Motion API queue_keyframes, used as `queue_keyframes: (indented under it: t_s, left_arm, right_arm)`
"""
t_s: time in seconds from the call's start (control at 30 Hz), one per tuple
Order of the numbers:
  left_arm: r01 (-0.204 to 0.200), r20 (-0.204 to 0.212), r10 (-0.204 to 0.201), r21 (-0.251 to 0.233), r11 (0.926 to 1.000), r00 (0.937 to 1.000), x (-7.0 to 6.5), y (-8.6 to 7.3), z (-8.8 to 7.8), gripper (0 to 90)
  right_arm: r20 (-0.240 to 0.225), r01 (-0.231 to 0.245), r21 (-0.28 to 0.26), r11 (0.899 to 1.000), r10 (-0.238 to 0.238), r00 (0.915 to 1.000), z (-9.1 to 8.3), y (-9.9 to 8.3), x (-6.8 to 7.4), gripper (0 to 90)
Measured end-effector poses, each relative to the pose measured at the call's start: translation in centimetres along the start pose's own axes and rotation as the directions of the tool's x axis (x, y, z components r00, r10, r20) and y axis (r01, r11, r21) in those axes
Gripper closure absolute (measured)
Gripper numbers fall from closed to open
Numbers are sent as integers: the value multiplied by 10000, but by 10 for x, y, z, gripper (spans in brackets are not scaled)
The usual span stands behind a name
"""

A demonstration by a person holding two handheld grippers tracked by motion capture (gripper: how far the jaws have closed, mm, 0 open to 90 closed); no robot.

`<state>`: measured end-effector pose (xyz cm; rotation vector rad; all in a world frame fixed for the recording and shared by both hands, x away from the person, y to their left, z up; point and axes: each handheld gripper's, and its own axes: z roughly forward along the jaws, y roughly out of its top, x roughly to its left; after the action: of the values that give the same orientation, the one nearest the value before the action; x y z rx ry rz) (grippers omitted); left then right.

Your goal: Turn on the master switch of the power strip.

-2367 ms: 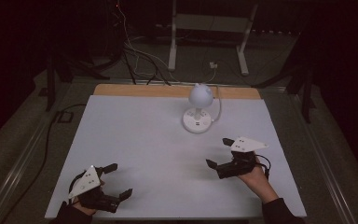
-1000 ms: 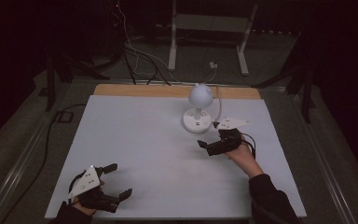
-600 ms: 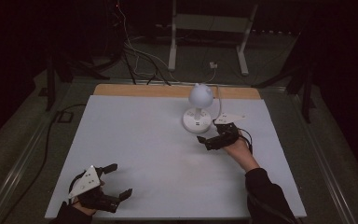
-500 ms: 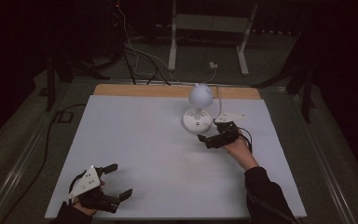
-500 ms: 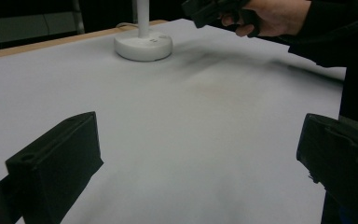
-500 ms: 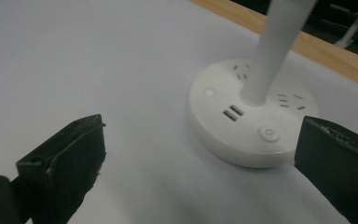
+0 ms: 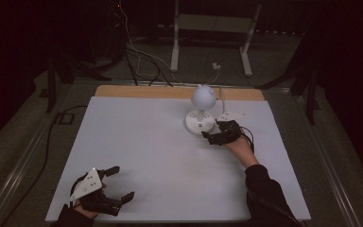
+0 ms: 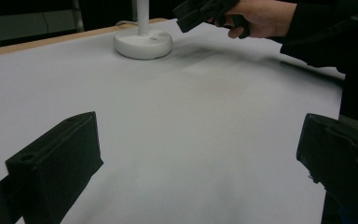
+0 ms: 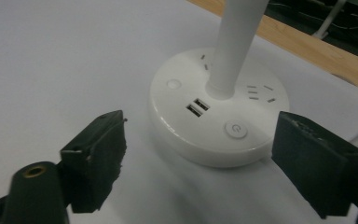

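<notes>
Table (image 7: 137,142): flat matte white sheet, wood strip along the far edge. Right tongs (image 7: 213,137) have moved up from the near right part of the table to the lamp (image 7: 202,109) near the far edge, now just beside its base, jaws wide open around it, not touching; looks like a reach for the power button (image 9: 236,130). Left tongs (image 7: 119,184) unmoved at the near left corner, open, empty. Lamp: smooth glossy white plastic, round puck base, thin stem, globe head. Small round button, USB slots, sockets on base

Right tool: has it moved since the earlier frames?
Yes. The right tool has gone forward and leftward across the table, closing on the lamp, which stayed put; it is now beside the lamp's base.
</notes>
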<state>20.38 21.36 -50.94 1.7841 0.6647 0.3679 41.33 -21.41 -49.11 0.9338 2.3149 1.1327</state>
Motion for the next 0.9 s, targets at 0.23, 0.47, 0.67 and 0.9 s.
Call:
queue_keyframes:
  t_s: [0.23, 0.47, 0.67, 0.9]
  left_arm:
    - [34, 6, -34, 12, 10000, 10000, 0, 0, 0, 2]
    - [35, 4, -35, 10, 10000, 10000, 0, 0, 0, 2]
    - [34, 18, -34, 13, 10000, 10000, 0, 0, 0, 2]
    - [41, 12, -41, 17, 10000, 10000, 1, -1, 0, 2]
  right_arm:
    - [349, -126, 15, 9999, 126, 9993, 8, 1, -3, 282]
    - [545, -203, -55, 9998, 205, 9983, 13, 0, -4, 432]
    - [687, -206, -32, 9998, 208, 9974, 17, 1, -5, 549]
    - [1008, -271, -126, 9996, 283, 9945, 17, 3, -9, 727]
